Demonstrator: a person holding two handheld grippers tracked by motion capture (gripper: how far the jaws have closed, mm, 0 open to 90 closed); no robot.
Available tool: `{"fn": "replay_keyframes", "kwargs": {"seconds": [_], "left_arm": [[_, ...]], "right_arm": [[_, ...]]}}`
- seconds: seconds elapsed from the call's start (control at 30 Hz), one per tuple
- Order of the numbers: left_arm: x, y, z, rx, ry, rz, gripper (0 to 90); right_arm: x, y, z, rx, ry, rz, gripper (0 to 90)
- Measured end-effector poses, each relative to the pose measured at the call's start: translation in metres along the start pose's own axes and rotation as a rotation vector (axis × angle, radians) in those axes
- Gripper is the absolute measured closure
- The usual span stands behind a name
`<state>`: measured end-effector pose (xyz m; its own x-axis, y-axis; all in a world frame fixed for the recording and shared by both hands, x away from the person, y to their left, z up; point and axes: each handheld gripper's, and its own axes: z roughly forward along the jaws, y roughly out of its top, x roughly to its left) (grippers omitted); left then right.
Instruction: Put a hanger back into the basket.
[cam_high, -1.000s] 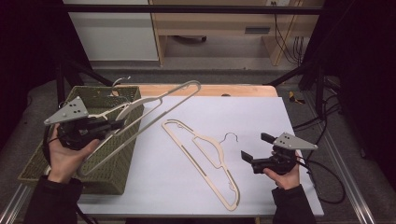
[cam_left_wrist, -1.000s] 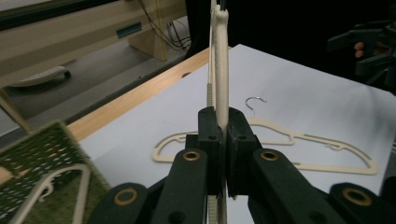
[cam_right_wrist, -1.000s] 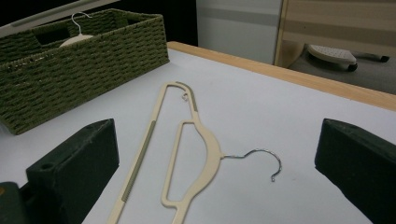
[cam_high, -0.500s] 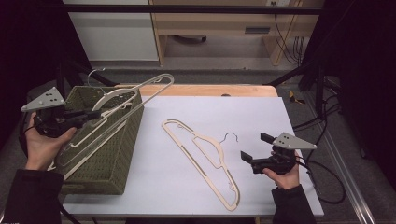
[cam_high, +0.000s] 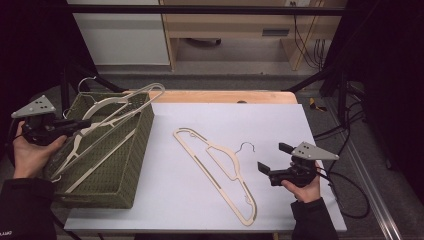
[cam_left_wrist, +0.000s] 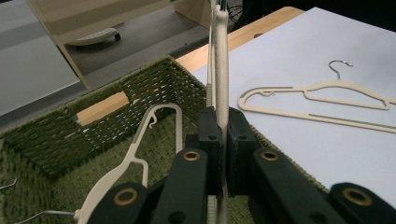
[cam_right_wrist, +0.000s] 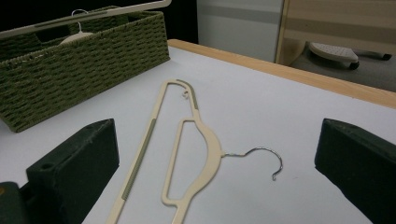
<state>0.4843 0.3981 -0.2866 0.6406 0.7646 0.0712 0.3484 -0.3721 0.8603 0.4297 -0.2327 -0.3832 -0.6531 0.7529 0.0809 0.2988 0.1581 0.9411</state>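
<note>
My left gripper (cam_high: 82, 124) (cam_left_wrist: 222, 122) is shut on the bar of a cream hanger (cam_high: 155, 89) (cam_left_wrist: 220, 42). That hanger slants across the olive woven basket (cam_high: 140, 135) (cam_left_wrist: 154, 84) at the table's left, its far end over the basket's back right corner. Another cream hanger (cam_left_wrist: 135, 154) lies inside the basket. A third cream hanger (cam_high: 215, 160) (cam_right_wrist: 187, 154) with a wire hook lies flat on the white table top. My right gripper (cam_high: 274, 157) (cam_right_wrist: 217, 140) stands open just right of it, near the hook, with nothing held.
The white table top (cam_high: 225, 115) has a wooden strip (cam_high: 225, 96) along its far edge. Cables (cam_high: 350, 190) trail off the right side. Beyond the table stand a cabinet and a wooden desk. The basket (cam_right_wrist: 84, 60) sits at the far left in the right gripper view.
My left gripper has carried its hanger leftward and slightly down, so it now lies across the basket. The right gripper and the hanger on the table have not moved.
</note>
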Motion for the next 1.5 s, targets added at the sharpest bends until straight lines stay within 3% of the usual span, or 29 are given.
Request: {"fn": "replay_keyframes", "kwargs": {"seconds": [0.27,0.73,1.17,1.5], "left_arm": [[0.016,-0.012,-0.004,-0.013,0.018,-0.040,86.6],[0.037,-0.036,-0.015,0.010,0.066,-0.094,86.6],[0.031,-0.057,-0.002,0.068,0.035,-0.132,86.7],[0.031,-0.074,0.022,0.130,0.003,-0.213,86.6]], "right_arm": [[-0.001,-0.001,0.000,0.002,0.000,-0.005,0.3],[-0.002,-0.001,0.000,-0.002,-0.006,0.001,0.3],[-0.002,-0.001,-0.001,0.000,-0.004,0.004,0.3],[-0.002,0.000,-0.002,-0.001,0.000,0.002,0.3]]}}
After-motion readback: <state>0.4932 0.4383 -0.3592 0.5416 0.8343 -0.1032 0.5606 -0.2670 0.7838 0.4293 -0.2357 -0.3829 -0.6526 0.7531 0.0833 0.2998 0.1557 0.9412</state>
